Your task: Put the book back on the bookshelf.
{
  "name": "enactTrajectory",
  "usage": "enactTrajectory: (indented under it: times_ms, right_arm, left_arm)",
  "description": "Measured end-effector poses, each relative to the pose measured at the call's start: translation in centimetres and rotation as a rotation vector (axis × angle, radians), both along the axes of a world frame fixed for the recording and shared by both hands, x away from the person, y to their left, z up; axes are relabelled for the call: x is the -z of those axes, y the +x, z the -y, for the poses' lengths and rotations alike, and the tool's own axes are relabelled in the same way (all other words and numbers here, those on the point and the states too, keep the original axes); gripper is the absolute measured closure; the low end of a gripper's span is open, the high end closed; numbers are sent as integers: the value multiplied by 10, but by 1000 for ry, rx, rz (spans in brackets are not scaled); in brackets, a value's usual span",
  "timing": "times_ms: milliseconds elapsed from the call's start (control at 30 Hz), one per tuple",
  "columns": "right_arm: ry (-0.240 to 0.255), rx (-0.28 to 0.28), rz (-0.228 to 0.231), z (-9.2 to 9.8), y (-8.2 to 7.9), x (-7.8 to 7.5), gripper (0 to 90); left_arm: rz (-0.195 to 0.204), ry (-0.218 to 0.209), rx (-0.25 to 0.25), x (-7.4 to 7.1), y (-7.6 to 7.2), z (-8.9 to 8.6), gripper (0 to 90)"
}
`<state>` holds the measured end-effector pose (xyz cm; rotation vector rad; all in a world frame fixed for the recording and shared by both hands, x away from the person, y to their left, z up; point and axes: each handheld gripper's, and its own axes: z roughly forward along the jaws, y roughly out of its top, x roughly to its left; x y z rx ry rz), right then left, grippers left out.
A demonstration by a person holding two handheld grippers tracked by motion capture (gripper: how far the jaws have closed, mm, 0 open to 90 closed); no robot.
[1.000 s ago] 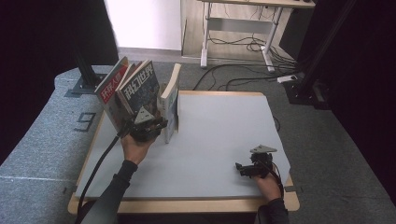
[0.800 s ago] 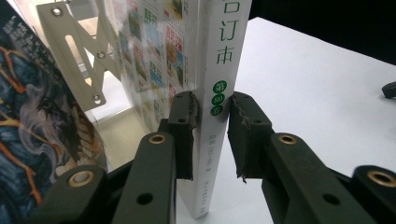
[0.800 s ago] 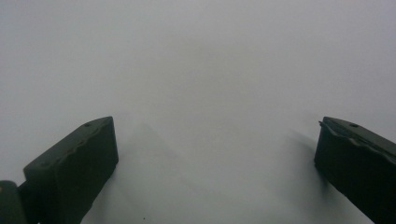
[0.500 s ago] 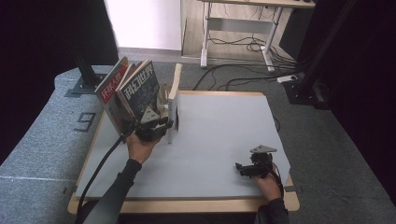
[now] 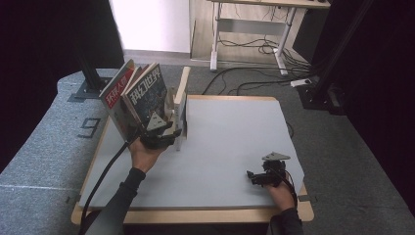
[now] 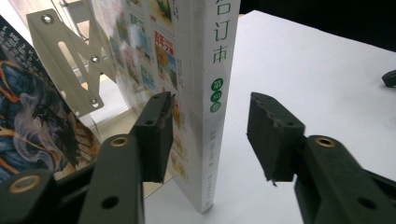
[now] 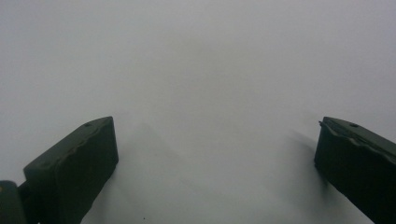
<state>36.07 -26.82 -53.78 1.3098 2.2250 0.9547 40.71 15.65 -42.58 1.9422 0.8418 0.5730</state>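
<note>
My left claw (image 6: 208, 135) stands wide astride the spine of the upright white book (image 6: 212, 70), near the worktop's (image 5: 230, 142) far left corner beside the rack (image 6: 70, 70), ready to clamp it. My right claw (image 7: 215, 163), equally wide and empty, rests at the near right edge, out of the way.

Black left gripper (image 6: 212, 135), brass-ringed screw holes, dark sleeves.

My high view is dim at the edges, with the white table (image 5: 235, 142) evenly lit. The book (image 6: 205, 93) blurs close up, and soft shadows trail my right gripper's (image 7: 215, 163) jaws.
</note>
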Motion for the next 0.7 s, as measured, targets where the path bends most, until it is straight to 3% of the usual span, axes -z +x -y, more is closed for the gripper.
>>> enactTrajectory:
  times_ms: [267, 533, 700]
  right_arm:
    - [0, 0, 0, 0, 0, 0, 0]
    - [0, 0, 0, 0, 0, 0, 0]
    - [-1, -3, 2, 0, 0, 0, 0]
  left_arm:
    - [-36, 28, 22, 2, -1, 1, 325]
    - [-86, 7, 65, 4, -2, 2, 164]
    - [-86, 36, 80, 3, -10, 3, 133]
